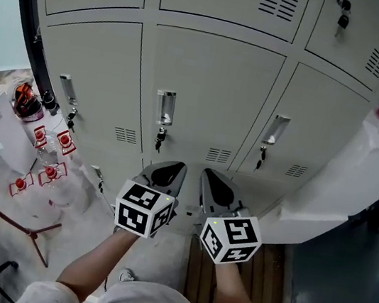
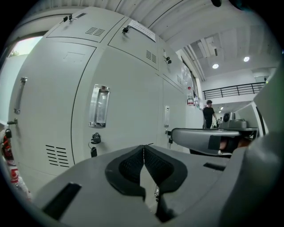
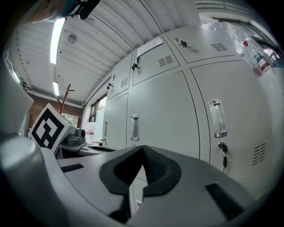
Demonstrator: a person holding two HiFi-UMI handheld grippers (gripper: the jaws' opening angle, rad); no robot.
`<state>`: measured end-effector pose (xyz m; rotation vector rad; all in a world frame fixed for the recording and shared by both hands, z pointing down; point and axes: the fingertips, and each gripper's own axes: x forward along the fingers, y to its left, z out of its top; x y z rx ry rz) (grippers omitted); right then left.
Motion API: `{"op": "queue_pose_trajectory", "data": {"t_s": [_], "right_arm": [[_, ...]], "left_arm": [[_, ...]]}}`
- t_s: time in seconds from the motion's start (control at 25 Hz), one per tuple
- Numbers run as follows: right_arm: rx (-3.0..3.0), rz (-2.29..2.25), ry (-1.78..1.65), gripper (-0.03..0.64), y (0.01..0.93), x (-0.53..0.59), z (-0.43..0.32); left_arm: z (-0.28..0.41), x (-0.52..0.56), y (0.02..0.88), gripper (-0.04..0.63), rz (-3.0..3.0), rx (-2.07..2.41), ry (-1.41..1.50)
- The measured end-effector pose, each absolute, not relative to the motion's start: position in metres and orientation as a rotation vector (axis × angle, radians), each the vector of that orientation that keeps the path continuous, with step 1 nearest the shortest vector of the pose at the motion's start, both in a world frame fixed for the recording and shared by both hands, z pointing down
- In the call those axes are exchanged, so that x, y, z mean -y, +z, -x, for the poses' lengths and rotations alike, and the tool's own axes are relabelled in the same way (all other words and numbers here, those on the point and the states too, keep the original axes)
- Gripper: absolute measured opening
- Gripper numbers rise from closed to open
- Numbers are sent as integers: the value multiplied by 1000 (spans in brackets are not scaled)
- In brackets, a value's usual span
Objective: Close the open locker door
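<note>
Left gripper [image 2: 143, 147] has its jaws pressed together, pads meeting at the tips, with nothing in them. Same deal with the right gripper [image 3: 142, 148]: jaws together, empty. In the head view they sit side by side, very close, both pointing at the bank of grey lockers [image 1: 89, 65] just ahead, with the marker cubes on the near end by the person's hands.

Straight in front of them is the middle locker door [image 1: 210, 93], with a recessed handle [image 1: 165, 107] and keys [image 1: 160, 138] hanging from the lock under it. That door looks flush with its neighbours, and honestly every door I can see sits shut. The doors to its left and right have the same kind of handle.

Off to the left on the floor there are some red-and-white bits [image 1: 48, 172] and an orange-and-black helmet-looking thing [image 1: 27, 100]. On the right, something big wrapped in white plastic [image 1: 346, 184] sits right beside the lockers. Far back in the left gripper view a person [image 2: 208, 114] stands under ceiling lights.
</note>
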<state>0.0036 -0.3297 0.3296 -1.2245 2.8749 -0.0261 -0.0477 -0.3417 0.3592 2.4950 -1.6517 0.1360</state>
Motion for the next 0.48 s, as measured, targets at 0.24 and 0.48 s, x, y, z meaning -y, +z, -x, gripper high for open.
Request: {"op": "queue_pose_trajectory", "data": {"t_s": [0.24,0.48], "right_arm": [[-2878,1216,-30,5,331,327,2],[-2883,1213,-33,5,333,326,9]], "left_arm": [[53,338,361,6,-2491,1655,141],[59,337,362,6,-2486,1651,136]]}}
